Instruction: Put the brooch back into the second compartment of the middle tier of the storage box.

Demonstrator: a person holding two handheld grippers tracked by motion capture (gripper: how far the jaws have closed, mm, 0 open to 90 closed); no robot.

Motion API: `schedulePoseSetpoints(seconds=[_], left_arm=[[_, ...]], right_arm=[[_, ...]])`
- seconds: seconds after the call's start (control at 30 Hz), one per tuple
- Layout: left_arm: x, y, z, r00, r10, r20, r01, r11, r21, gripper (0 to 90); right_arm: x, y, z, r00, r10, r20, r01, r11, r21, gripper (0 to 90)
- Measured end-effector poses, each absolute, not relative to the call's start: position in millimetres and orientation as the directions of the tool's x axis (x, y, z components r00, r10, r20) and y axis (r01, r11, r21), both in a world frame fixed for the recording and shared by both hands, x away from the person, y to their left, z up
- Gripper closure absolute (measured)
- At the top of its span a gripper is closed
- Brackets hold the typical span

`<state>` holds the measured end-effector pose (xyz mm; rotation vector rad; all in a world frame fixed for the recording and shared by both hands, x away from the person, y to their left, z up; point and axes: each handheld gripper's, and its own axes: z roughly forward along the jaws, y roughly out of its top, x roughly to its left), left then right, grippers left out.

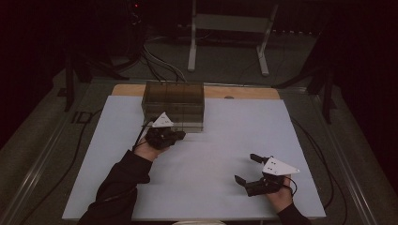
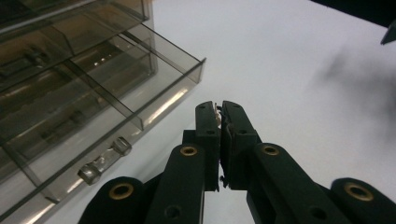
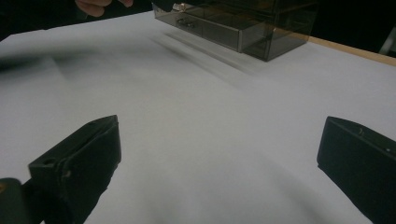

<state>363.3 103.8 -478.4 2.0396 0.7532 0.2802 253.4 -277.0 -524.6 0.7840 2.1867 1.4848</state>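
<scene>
The left claw [image 2: 219, 109] is held pinched together beside the smoky drawer box [image 1: 174, 104], perhaps nipping something small; the right claw [image 1: 247, 168] is spread wide above the desk [image 1: 206, 154].

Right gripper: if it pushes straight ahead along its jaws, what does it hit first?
Probably nothing soon. The right gripper points with open jaws across bare white sheet. The first thing roughly in that line is the smoky plastic drawer box at the far edge; the depth is unclear.

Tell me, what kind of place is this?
Probably a lab recording station: a white-topped table in a dark room, a smoky clear plastic drawer box, loose floor cables, and a handheld left gripper.
</scene>
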Motion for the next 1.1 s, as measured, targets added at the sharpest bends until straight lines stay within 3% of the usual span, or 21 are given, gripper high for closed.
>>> schedulePoseSetpoints(seconds=[1.1], left_arm=[[393, 128, -453, 0.707, 0.7, -0.102, 0.417, -0.296, 0.859, 88.0]], right_arm=[[254, -276, -525, -0.768, 0.641, -0.004, 0.234, 0.286, 0.929, 0.0]])
